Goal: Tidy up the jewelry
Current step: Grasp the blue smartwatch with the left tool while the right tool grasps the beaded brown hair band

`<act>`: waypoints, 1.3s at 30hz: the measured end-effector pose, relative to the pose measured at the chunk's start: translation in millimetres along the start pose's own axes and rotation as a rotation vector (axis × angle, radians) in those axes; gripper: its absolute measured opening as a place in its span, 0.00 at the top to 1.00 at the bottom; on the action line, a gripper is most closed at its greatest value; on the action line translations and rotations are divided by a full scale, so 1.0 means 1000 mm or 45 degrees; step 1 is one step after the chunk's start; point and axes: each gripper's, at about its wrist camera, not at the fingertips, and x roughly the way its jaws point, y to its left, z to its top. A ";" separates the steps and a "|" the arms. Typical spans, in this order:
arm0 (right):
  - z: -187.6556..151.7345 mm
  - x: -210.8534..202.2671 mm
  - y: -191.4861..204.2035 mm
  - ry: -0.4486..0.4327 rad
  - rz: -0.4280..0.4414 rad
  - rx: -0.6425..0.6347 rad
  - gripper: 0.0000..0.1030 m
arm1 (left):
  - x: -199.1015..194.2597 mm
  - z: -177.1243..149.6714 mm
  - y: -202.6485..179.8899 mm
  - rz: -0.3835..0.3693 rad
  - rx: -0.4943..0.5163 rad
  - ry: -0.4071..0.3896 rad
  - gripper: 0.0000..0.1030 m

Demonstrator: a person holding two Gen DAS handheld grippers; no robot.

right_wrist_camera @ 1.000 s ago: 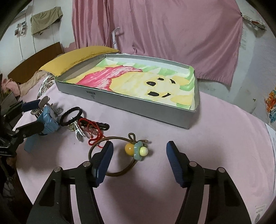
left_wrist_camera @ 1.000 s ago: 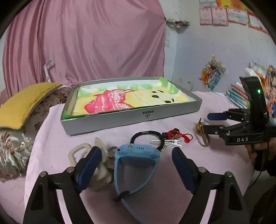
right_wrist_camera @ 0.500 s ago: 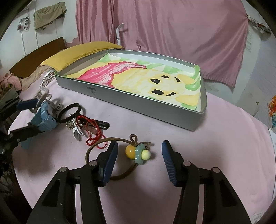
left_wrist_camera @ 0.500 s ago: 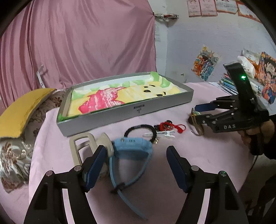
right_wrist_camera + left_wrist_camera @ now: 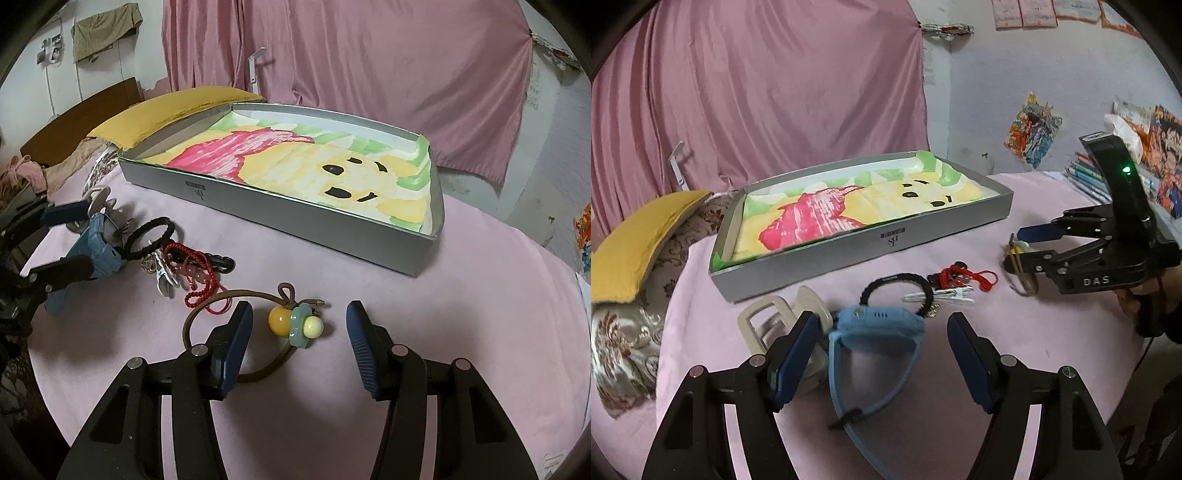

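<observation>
Jewelry lies loose on the pink cloth (image 5: pixel 461 295), none of it yet in the grey tray (image 5: pixel 280 206), whose painted lining shows bare, so by my judgement the sorting has hardly begun. The left gripper (image 5: pixel 877 354) stands wide open with the blue watch (image 5: pixel 877 325) between its fingers, untouched on either side as far as I can tell; just left of it lies a cream hair claw (image 5: pixel 764 325). Beyond the watch sit a black hair band (image 5: pixel 897 282), a white clip (image 5: pixel 942 297) and a red bead cord (image 5: pixel 955 277), close together. The right gripper (image 5: pixel 299 339) is likewise spread wide, holding nothing, with the brown hair tie (image 5: pixel 210 314) and its yellow and teal charm (image 5: pixel 295 325) lying between the fingers; the tie's loop passes under the left one. All pieces are left to move. The table stands before a pink curtain (image 5: pixel 757 92); a yellow cushion (image 5: pixel 639 240) lies at the far left, posters and books at the right wall.
</observation>
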 end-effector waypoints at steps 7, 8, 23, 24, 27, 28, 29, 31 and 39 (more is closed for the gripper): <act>0.000 0.004 -0.003 0.018 0.005 0.012 0.54 | 0.004 0.003 -0.006 -0.017 0.125 0.003 0.36; 0.001 0.004 -0.003 0.020 0.006 0.010 0.54 | 0.004 0.002 -0.008 -0.004 0.146 0.003 0.36; 0.003 0.009 0.003 0.027 0.052 -0.027 0.54 | -0.003 -0.011 0.002 -0.047 0.027 0.049 0.42; 0.003 0.009 0.003 0.026 0.055 -0.029 0.54 | -0.004 -0.011 0.004 -0.050 0.006 0.057 0.43; 0.003 0.008 0.003 0.026 0.059 -0.031 0.54 | -0.001 -0.017 0.007 -0.068 -0.044 0.106 0.45; 0.003 0.009 0.004 0.026 0.060 -0.032 0.54 | 0.001 -0.019 0.008 -0.073 -0.049 0.119 0.47; 0.003 0.009 0.004 0.026 0.060 -0.033 0.54 | 0.004 -0.020 0.008 -0.070 -0.055 0.131 0.49; 0.003 0.009 0.004 0.026 0.061 -0.034 0.54 | 0.010 -0.022 0.010 -0.063 -0.078 0.151 0.53; 0.003 0.008 0.006 0.020 0.074 -0.047 0.66 | 0.014 -0.023 0.010 -0.076 -0.104 0.132 0.61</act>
